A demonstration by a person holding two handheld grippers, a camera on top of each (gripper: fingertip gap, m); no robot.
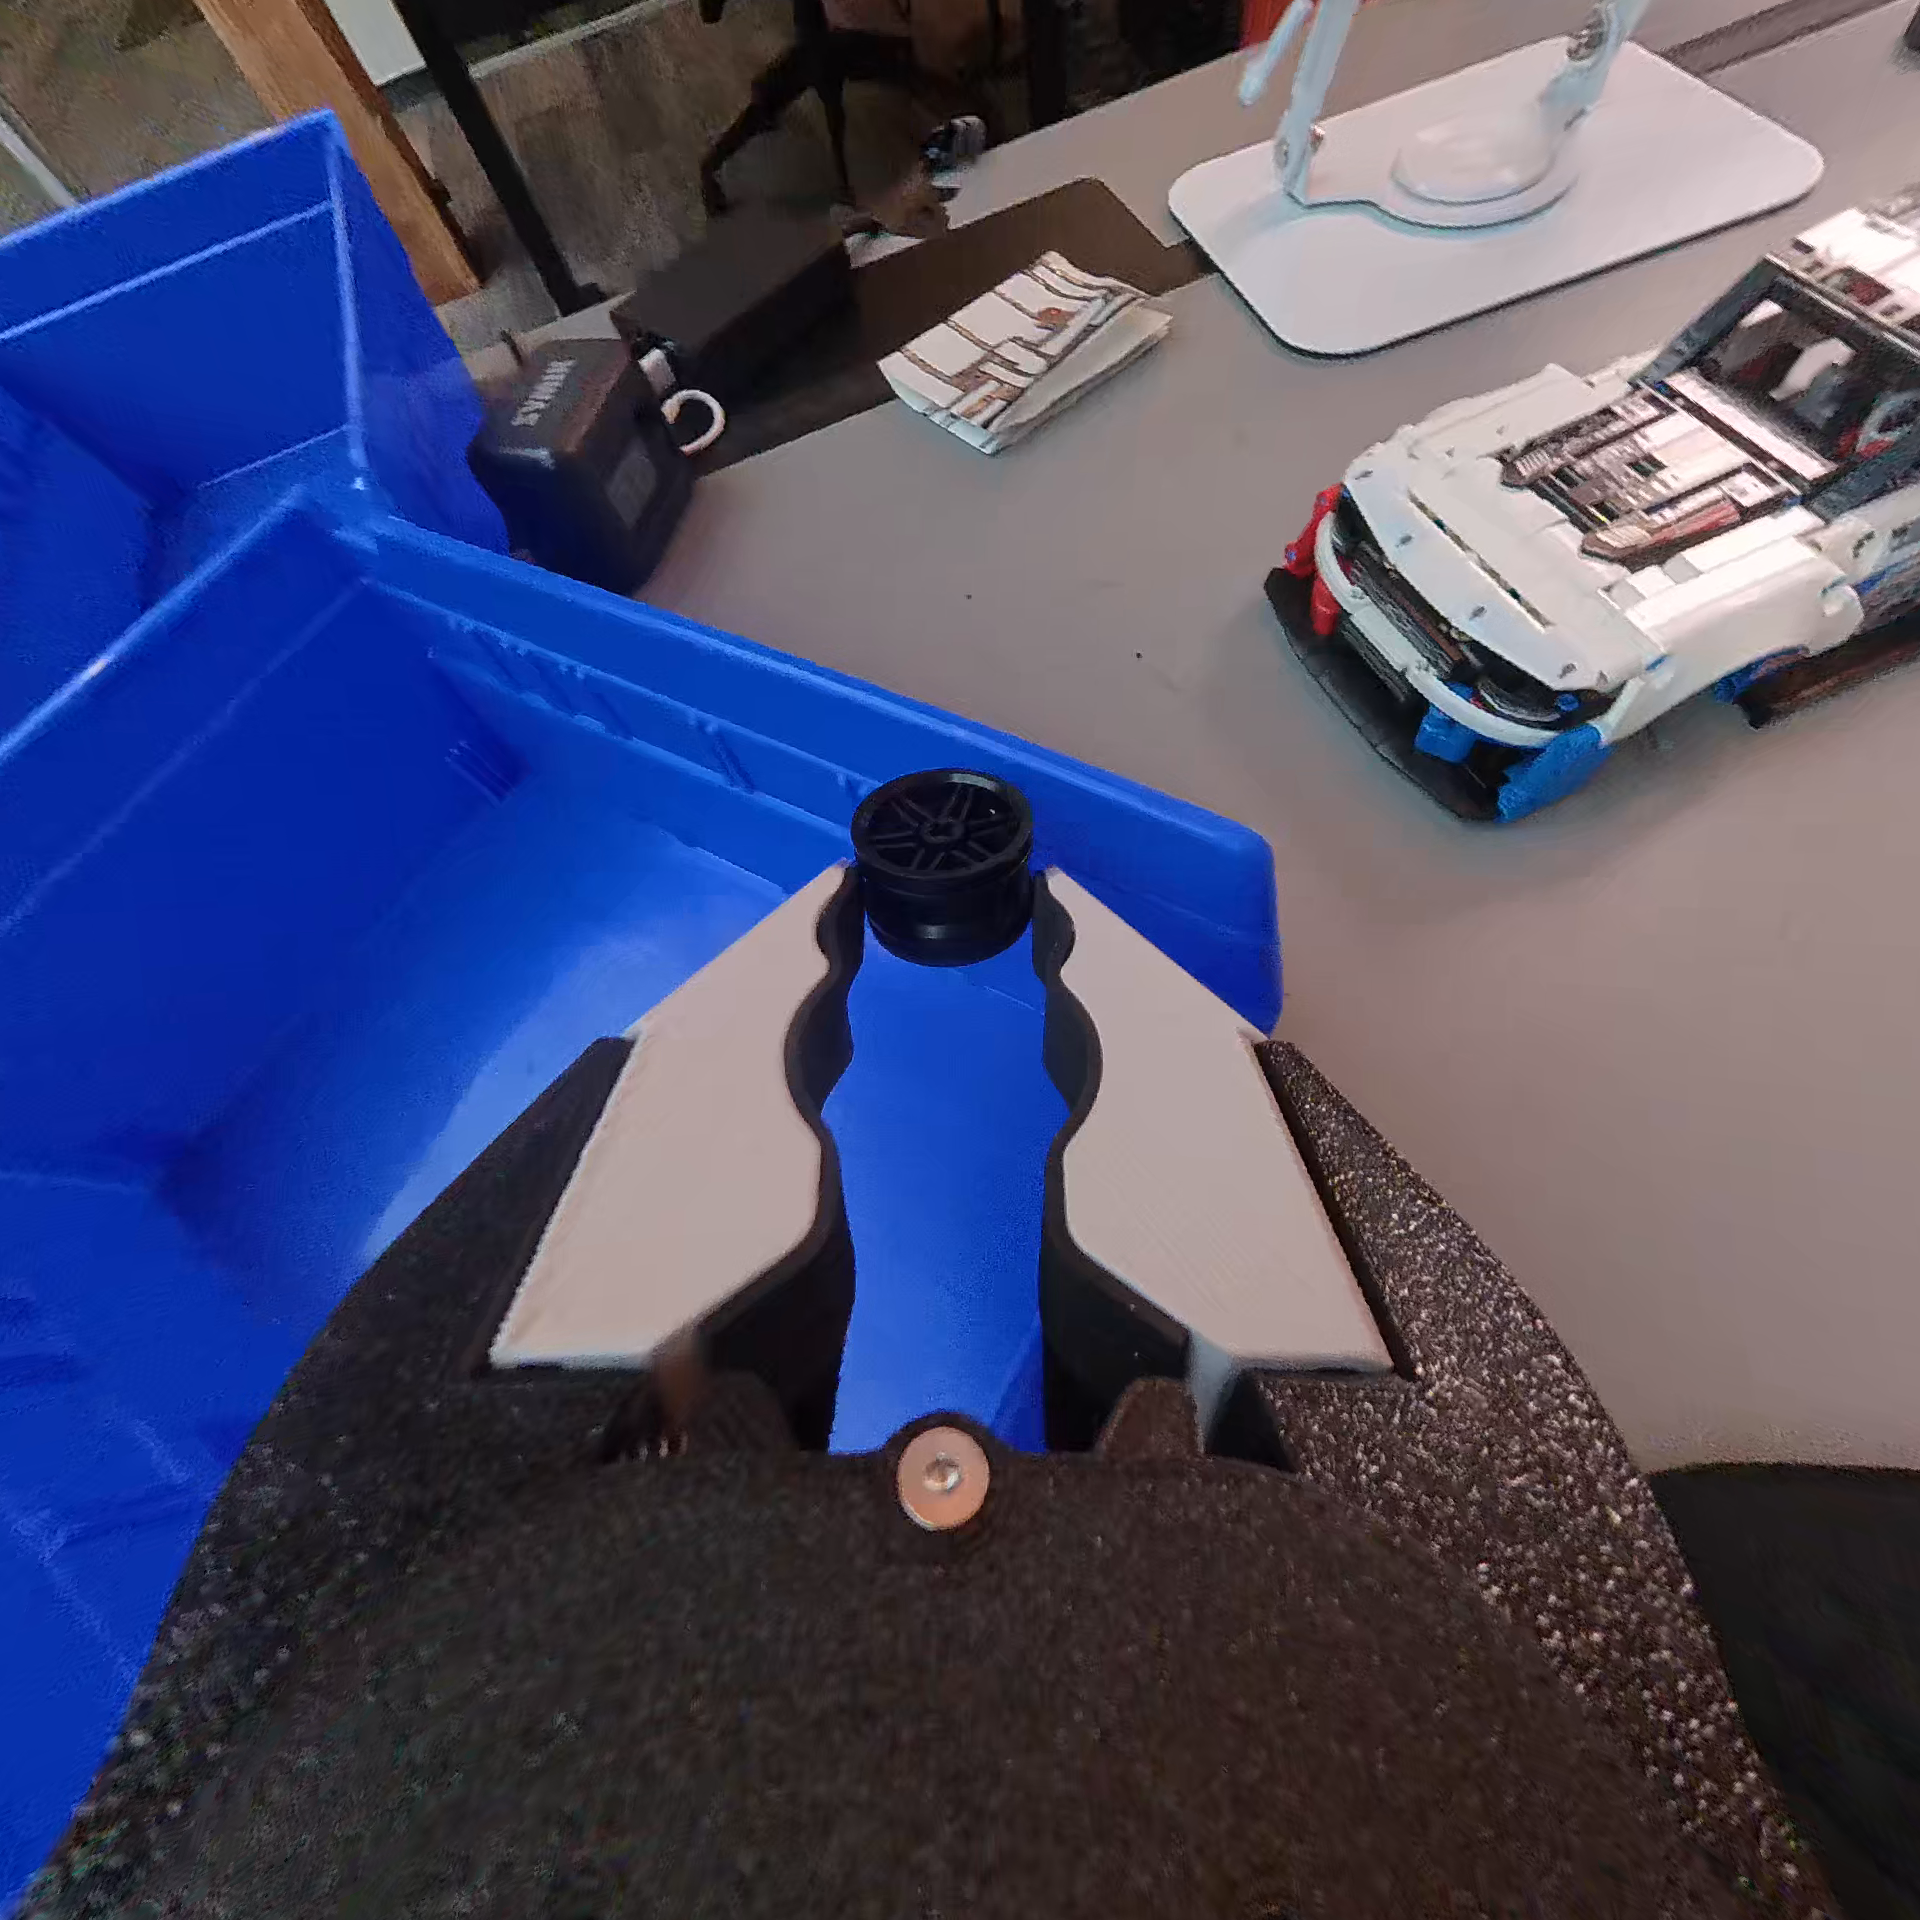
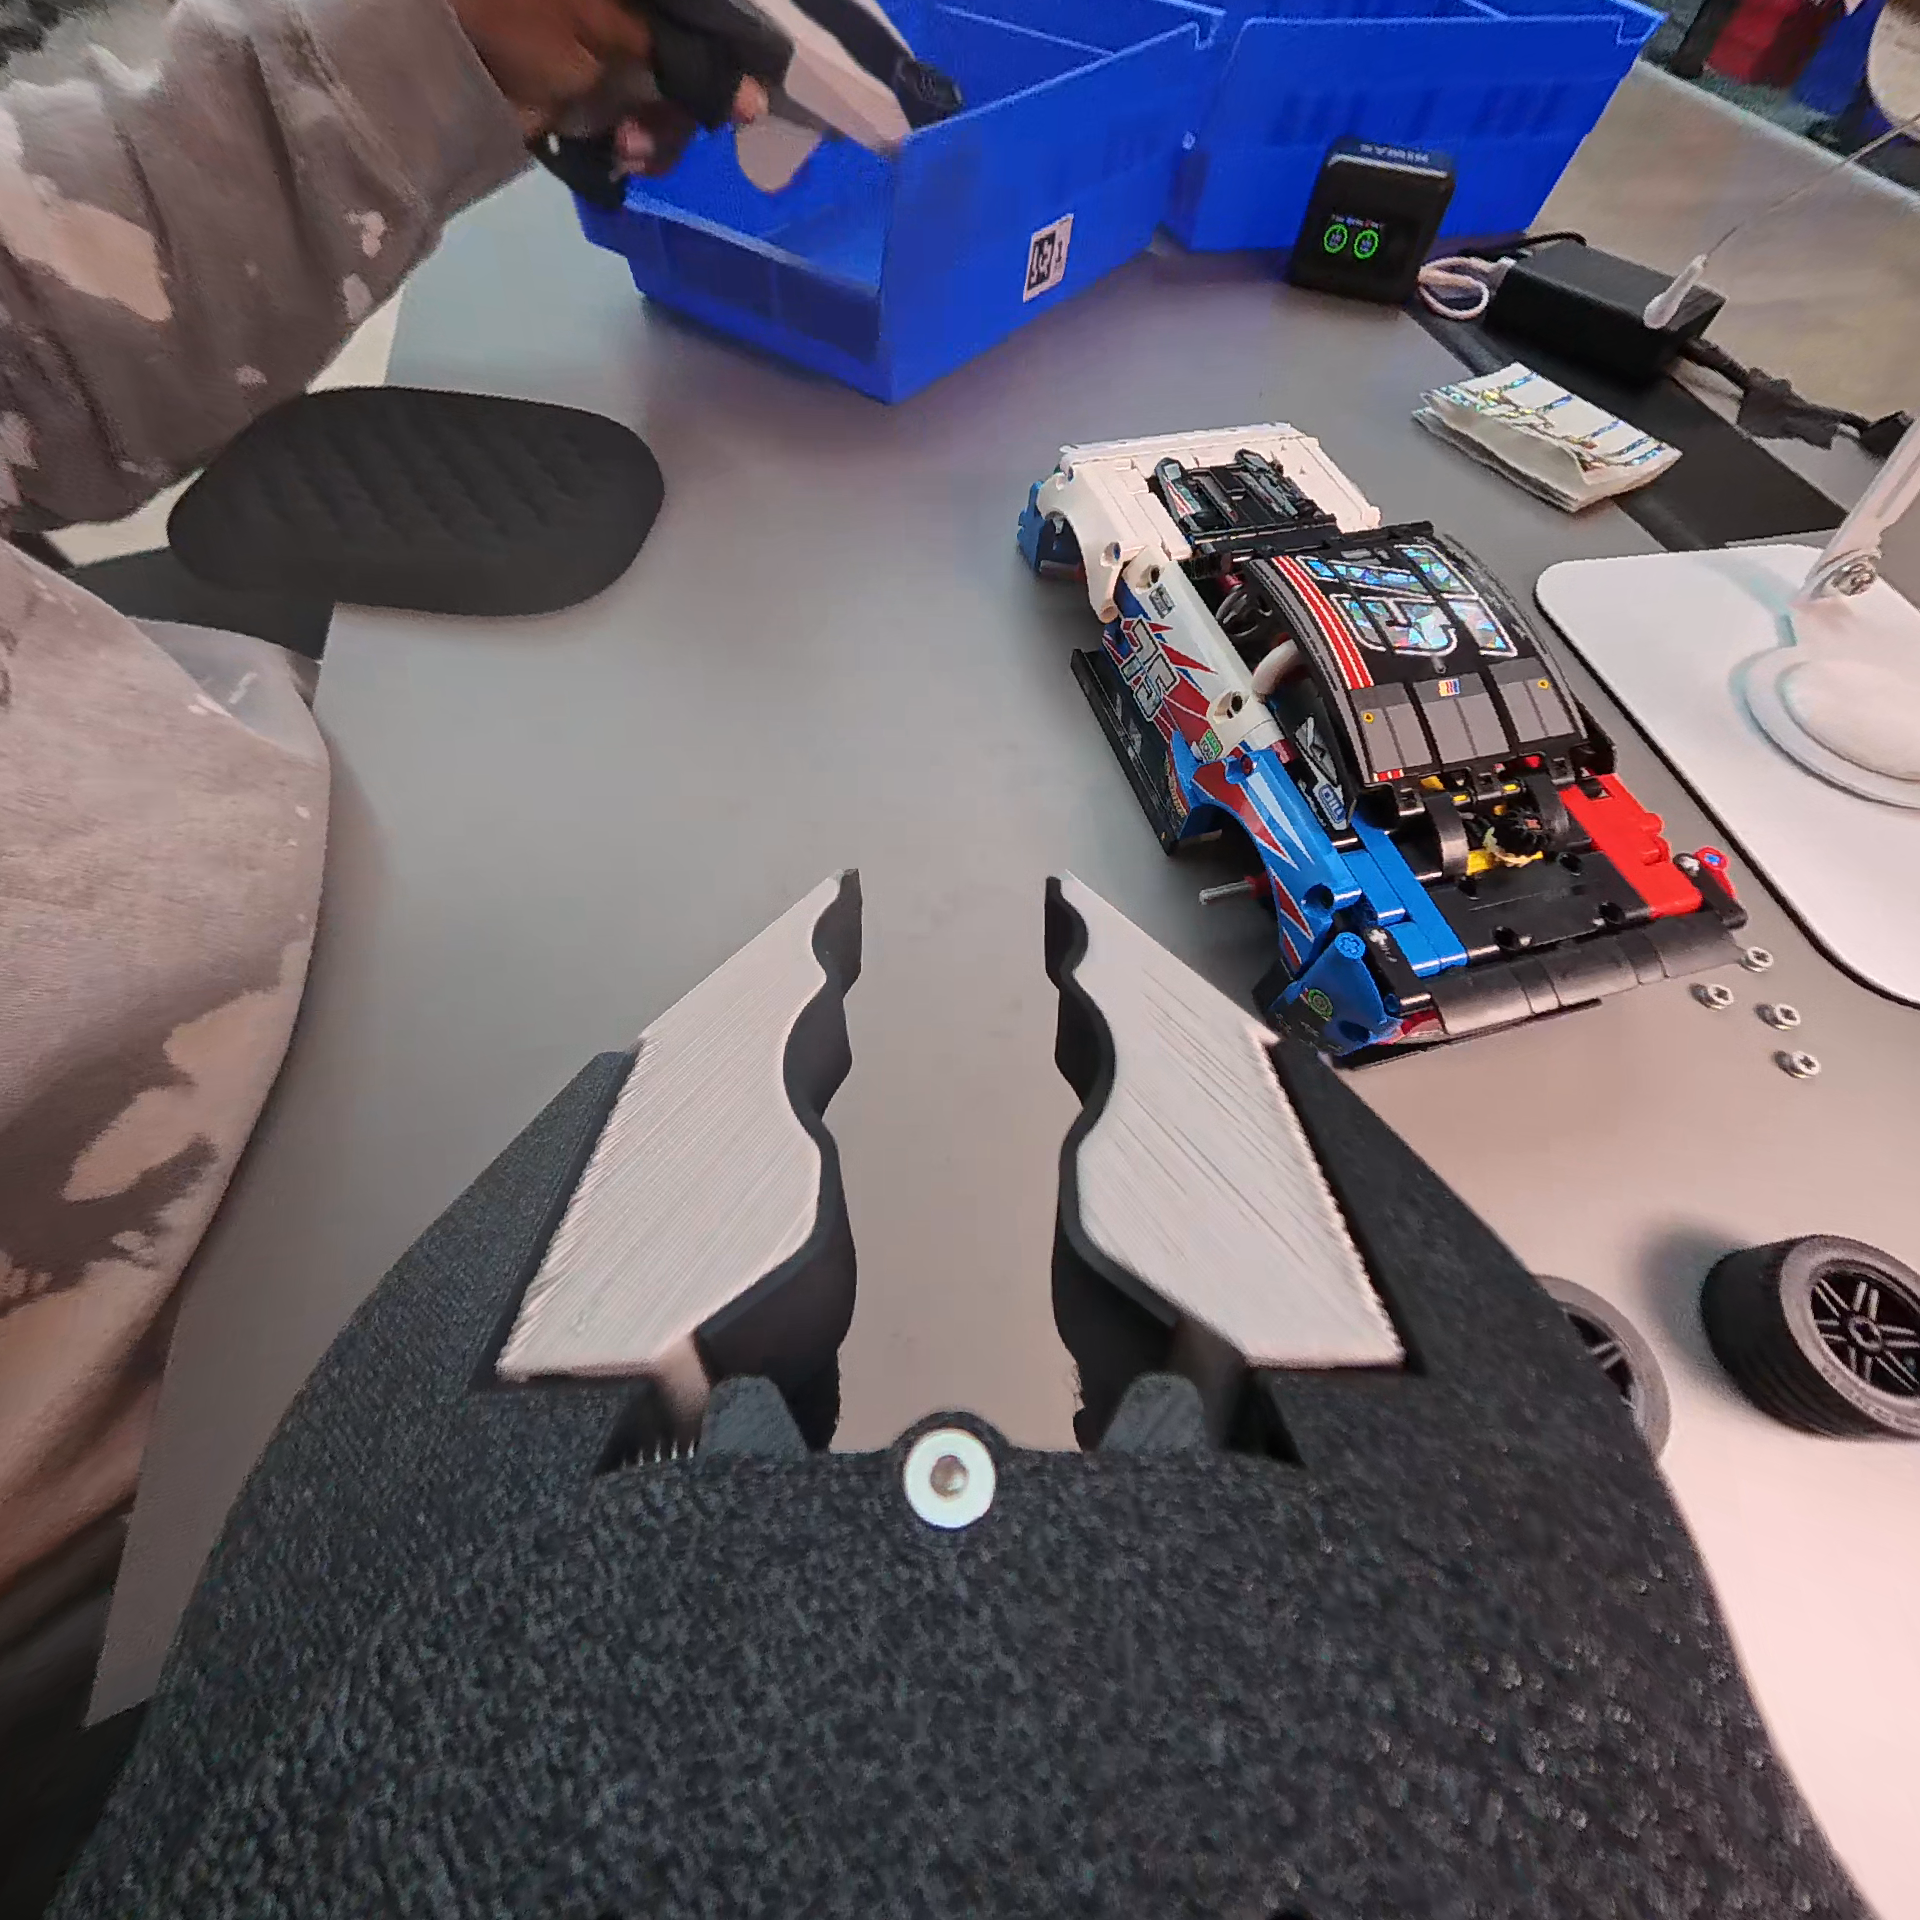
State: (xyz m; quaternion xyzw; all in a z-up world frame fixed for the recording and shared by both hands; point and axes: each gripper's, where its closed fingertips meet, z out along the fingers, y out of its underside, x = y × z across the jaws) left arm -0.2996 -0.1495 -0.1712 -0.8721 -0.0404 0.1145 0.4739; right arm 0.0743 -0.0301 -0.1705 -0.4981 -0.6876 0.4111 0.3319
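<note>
A small black plastic spoked wheel rim [image 1: 942, 881], without a tyre, sits clamped between the tips of the left gripper [image 1: 943, 883], whose grey fingers close on its sides. It hangs over the open blue plastic bin [image 1: 1174, 873], just inside the bin's near corner; the bin's floor beneath is partly hidden by the gripper body. A second blue bin [image 1: 187, 343] stands behind the first, cut off at the frame edge.

Beyond the first bin, on the grey table [image 1: 1039, 623], lies a white, blue and red brick-built race car [image 2: 1371, 727] with no wheels fitted. The right gripper [image 2: 953, 904] hovers over bare table on the car's near side, its jaws apart and holding nothing. Near the car's rear lie three small silver fasteners [image 2: 1777, 1013] and a black tyred wheel [image 2: 1829, 1335]; another wheel [image 2: 1616, 1351] is half hidden behind the right gripper. A folded sticker sheet [image 2: 1543, 431] and a small black device with a lit screen [image 2: 1366, 223] lie past the car, between it and the bins.
</note>
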